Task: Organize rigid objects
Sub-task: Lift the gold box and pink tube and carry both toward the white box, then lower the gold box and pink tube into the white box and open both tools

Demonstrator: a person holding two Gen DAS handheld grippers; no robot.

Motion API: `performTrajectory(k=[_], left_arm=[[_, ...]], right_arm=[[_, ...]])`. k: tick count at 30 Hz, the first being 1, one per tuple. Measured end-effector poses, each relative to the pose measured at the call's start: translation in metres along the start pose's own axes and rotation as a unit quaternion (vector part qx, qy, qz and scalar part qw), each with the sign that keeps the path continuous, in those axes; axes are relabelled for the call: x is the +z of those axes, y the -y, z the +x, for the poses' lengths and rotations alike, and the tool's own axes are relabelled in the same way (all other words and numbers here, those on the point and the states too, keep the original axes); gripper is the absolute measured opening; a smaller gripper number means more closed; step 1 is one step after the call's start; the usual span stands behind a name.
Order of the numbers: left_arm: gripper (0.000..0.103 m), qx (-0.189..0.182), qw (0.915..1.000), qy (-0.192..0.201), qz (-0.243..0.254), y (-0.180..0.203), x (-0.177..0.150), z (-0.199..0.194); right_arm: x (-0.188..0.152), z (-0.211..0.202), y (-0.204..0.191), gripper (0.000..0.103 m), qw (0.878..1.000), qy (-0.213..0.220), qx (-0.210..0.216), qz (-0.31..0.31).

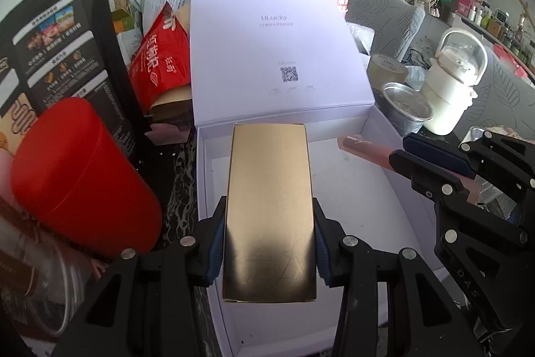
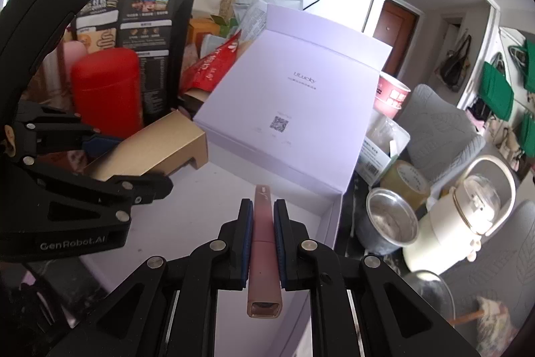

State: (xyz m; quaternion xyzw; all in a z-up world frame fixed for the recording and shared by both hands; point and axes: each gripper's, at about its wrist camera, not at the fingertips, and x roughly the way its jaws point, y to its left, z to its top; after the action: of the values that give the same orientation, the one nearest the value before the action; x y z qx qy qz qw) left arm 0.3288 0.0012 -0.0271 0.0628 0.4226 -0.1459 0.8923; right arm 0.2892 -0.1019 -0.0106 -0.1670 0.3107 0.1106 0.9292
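Note:
My left gripper (image 1: pixel 270 243) is shut on a gold rectangular box (image 1: pixel 271 209), held lengthwise over the open white gift box (image 1: pixel 354 189). The gold box (image 2: pixel 150 146) also shows at the left of the right wrist view, clamped by the left gripper (image 2: pixel 130 166). My right gripper (image 2: pixel 262 240) is shut on a slim pink stick-shaped case (image 2: pixel 262 243), which hangs above the white box's tray (image 2: pixel 207 206). In the left wrist view the right gripper (image 1: pixel 431 159) comes in from the right with the pink case (image 1: pixel 364 146) over the tray. The white lid (image 1: pixel 277 56) stands open behind.
A red canister (image 1: pixel 83 176) and a black snack bag (image 1: pixel 60 56) stand left of the white box, with a red pouch (image 1: pixel 160 56) behind. On the right are a metal cup (image 2: pixel 391 219), a cream kettle (image 2: pixel 468 216), a tape roll (image 2: pixel 406 179) and a pink paper cup (image 2: pixel 391 96).

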Motion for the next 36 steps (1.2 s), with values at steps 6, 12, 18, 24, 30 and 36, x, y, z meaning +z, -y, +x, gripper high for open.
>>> performTrajectory(k=[6, 12, 18, 24, 30, 36], left_arm=[[0.044, -0.002, 0.9999, -0.015, -0.001, -0.003, 0.001, 0.019], [0.044, -0.001, 0.9996, -0.028, 0.001, -0.004, 0.002, 0.034], [0.044, 0.004, 0.999, -0.044, 0.009, 0.001, 0.002, 0.047], [0.044, 0.012, 0.998, -0.062, -0.005, 0.0, 0.0, 0.058], [0.044, 0.016, 0.9963, -0.083, -0.015, -0.001, 0.0, 0.062], [0.046, 0.043, 0.9958, -0.08, -0.013, 0.003, -0.001, 0.055]], right_arm=[[0.002, 0.023, 0.0, 0.013, 1.0, -0.012, -0.001, 0.0], [-0.002, 0.039, -0.003, 0.013, 1.0, -0.028, 0.005, 0.001], [-0.01, 0.052, -0.005, 0.013, 0.998, -0.055, 0.009, 0.0], [-0.015, 0.058, -0.002, 0.013, 0.997, -0.075, 0.011, 0.007], [-0.017, 0.061, 0.001, 0.014, 0.996, -0.086, 0.007, 0.018], [-0.019, 0.057, 0.005, 0.034, 0.995, -0.097, 0.0, 0.027]])
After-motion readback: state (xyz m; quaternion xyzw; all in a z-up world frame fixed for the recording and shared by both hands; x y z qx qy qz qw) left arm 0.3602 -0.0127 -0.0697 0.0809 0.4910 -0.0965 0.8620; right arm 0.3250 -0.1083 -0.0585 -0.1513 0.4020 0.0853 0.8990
